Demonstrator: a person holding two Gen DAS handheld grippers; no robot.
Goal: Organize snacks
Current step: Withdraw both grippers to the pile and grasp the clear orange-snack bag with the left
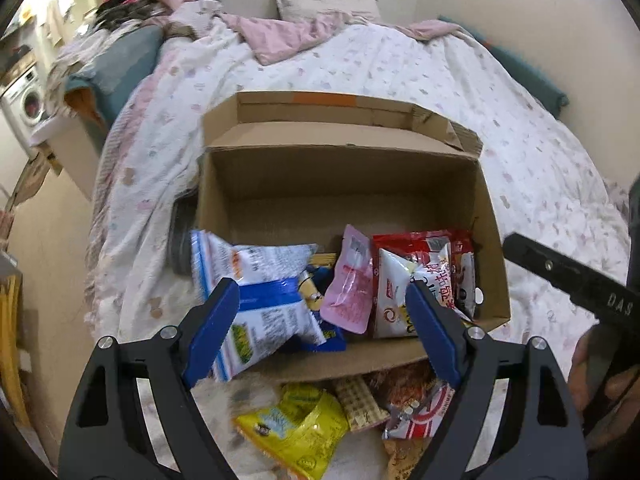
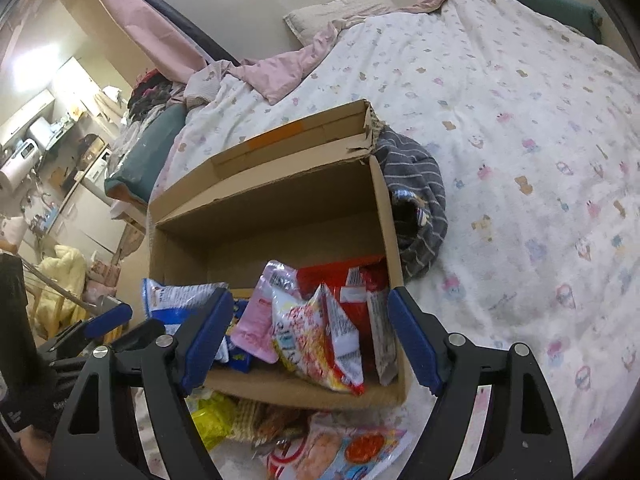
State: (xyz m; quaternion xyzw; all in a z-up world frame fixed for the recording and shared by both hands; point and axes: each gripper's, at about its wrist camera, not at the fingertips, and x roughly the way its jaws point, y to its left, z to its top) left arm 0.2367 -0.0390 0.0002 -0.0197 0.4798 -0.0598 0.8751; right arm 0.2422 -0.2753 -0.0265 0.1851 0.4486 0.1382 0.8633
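Observation:
An open cardboard box (image 1: 280, 196) (image 2: 192, 216) lies on the bed with several snack packs in its near end: a blue-and-white bag (image 1: 264, 280) (image 2: 180, 300), a pink pouch (image 1: 348, 284) (image 2: 256, 320) and red-and-white packs (image 1: 420, 272) (image 2: 320, 332). More snacks lie on the bed in front of the box: a yellow bag (image 1: 296, 424) (image 2: 212, 416), a wafer pack (image 1: 360, 400) and a red-and-white pack (image 1: 416, 416) (image 2: 344, 448). My left gripper (image 1: 322, 300) is open and empty above the box's near edge. My right gripper (image 2: 310, 314) is open and empty over the box.
The bed's white patterned quilt (image 2: 520, 160) spreads to the right and behind. A grey striped garment (image 2: 420, 200) lies against the box's right side. A pillow (image 1: 324, 0) sits at the head. The bed's left edge drops to the floor (image 1: 44, 264).

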